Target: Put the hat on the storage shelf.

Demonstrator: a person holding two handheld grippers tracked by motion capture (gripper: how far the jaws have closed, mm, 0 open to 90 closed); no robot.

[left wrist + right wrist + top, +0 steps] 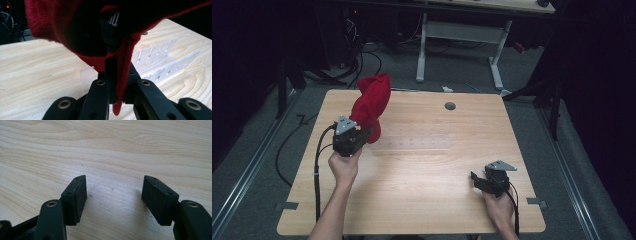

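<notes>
Light wood-grain surface [422,185], rounded corners, on grey floor [257,165]. Round grey grommet [450,106] set near far edge. Clear slotted acrylic rack [412,143] lying flat at centre. Two grey tape tabs [287,205] at near corners.

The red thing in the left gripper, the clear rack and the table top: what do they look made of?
Red thing: knitted fabric, probably wool or acrylic; ribbed yarn rows and a fuzzy matt surface show in the left gripper view, where the left gripper pinches its edge.
Clear rack: see-through slotted plastic, likely acrylic, smooth, with frosted edges.
Table top: pale wood grain, smooth, possibly laminate.
</notes>
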